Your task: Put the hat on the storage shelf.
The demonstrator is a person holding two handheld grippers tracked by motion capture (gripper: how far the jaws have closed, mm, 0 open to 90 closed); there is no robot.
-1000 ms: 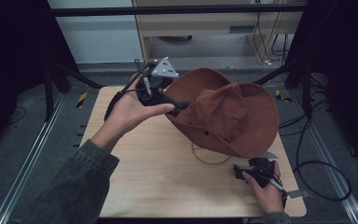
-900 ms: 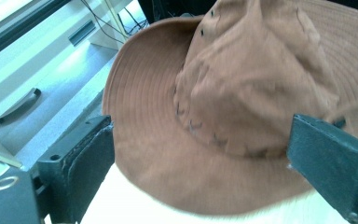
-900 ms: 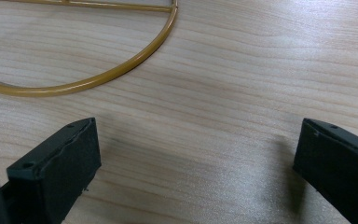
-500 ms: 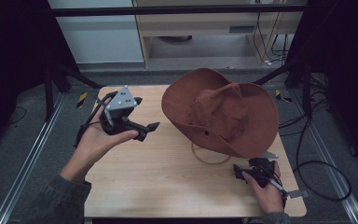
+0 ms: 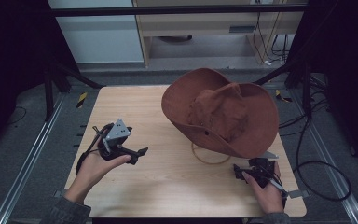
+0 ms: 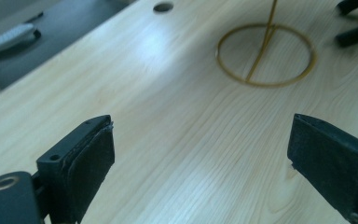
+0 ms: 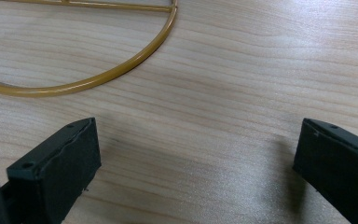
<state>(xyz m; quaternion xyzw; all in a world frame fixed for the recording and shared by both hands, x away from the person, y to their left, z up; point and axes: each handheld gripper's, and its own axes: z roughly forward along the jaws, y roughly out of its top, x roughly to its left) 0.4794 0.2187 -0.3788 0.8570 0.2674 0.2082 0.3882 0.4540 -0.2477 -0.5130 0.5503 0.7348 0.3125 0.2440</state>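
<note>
Brown hat (image 5: 221,112): wide-brimmed, perched tilted on a thin gold wire stand (image 5: 209,155) at the right half of the counter (image 5: 168,186); stand's ring base flat on the wood. Placement step judged done, hat free of both tools. Left gripper (image 5: 142,151): well apart from the hat, at the counter's left, jaws wide, nothing held. Right gripper (image 5: 237,170): near the ring base, just below the brim, jaws wide, nothing held. Next move, as judged: none on the hat beyond a check of its seating; any correction calls for a light pinch at the brim edge, avoiding the stand.
</note>
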